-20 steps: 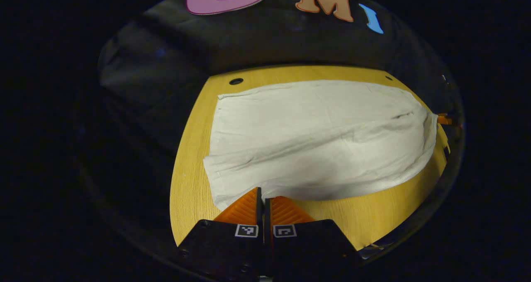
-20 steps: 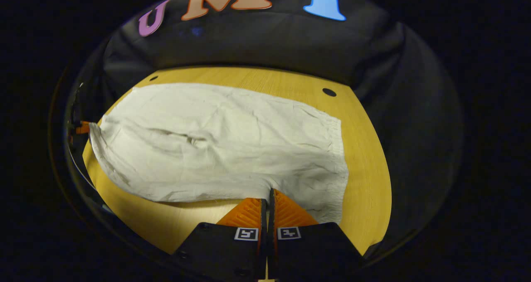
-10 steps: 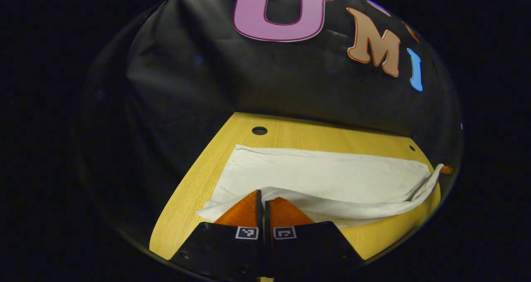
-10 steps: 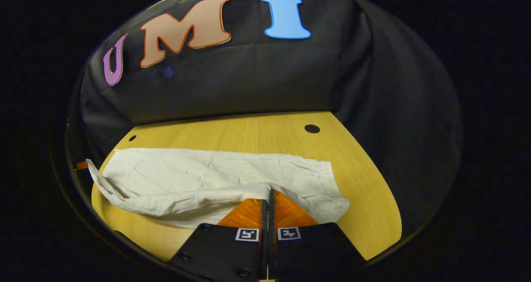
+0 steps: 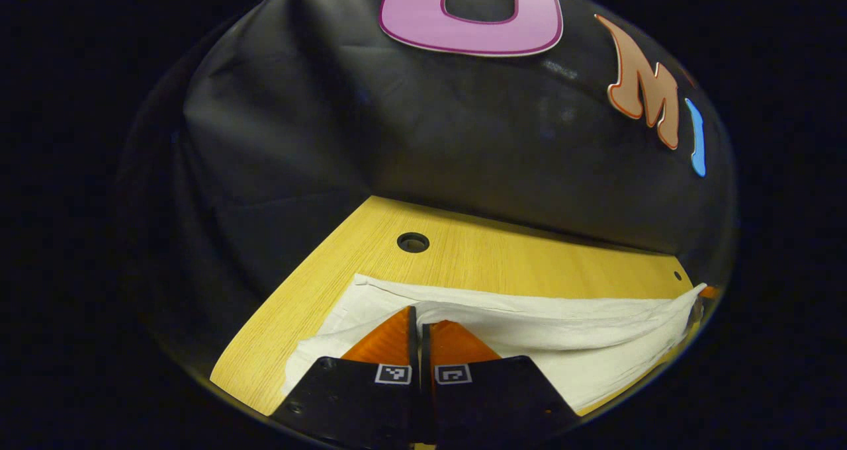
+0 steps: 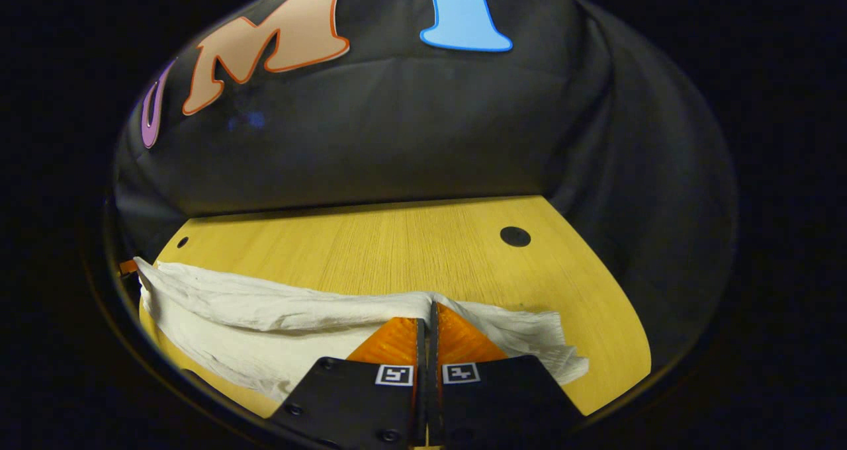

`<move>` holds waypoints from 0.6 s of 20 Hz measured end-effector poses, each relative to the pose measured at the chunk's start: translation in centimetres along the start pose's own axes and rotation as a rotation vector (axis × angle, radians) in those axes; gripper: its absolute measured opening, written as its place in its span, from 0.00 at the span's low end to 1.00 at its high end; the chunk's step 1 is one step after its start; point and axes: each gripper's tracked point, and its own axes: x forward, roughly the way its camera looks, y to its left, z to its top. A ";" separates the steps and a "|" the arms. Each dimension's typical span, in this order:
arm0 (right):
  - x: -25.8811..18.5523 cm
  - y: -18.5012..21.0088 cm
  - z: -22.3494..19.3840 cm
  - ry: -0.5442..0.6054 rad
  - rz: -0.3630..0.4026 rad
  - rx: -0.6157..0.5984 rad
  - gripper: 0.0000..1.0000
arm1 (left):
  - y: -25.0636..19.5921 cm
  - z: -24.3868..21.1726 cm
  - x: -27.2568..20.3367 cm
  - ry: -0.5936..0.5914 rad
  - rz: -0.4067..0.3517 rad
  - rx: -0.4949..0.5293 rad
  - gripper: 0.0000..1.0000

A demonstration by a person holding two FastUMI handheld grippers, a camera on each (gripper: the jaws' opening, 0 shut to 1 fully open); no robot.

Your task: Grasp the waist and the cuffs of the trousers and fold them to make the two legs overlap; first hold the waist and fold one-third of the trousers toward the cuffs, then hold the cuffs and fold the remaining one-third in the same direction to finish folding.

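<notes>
The wooden worktop point(image 6: 410, 238) carried pale trousers point(image 5: 569, 344), whose near edge, flat a second earlier, had been lifted and carried toward the far edge, suggesting the leg-over-leg fold was under way. Left gripper point(image 5: 415, 317) and right gripper point(image 6: 429, 312) each stayed clamped on that raised edge.

Both gripper views low over the table point(image 5: 463, 258), facing the booth wall, sharing the trousers point(image 6: 265, 304)

No readable text on anything. Square coded markers point(image 5: 393, 373) sit on both grippers; not legible.
</notes>
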 end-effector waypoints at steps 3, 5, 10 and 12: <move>2.7 0.2 -1.2 0.040 -0.002 -0.004 0.02 | 0.3 -1.0 2.0 0.012 0.013 0.000 0.00; 3.6 0.0 -1.8 0.058 0.005 0.009 0.02 | 0.5 -1.1 2.6 0.020 0.027 0.019 0.00; 2.8 -0.7 -1.4 0.092 0.043 0.079 0.29 | -0.3 -0.1 1.5 0.007 0.038 -0.008 0.50; 1.6 -1.8 -0.2 0.060 0.027 0.059 0.75 | 0.4 1.0 0.4 -0.031 0.077 -0.005 0.97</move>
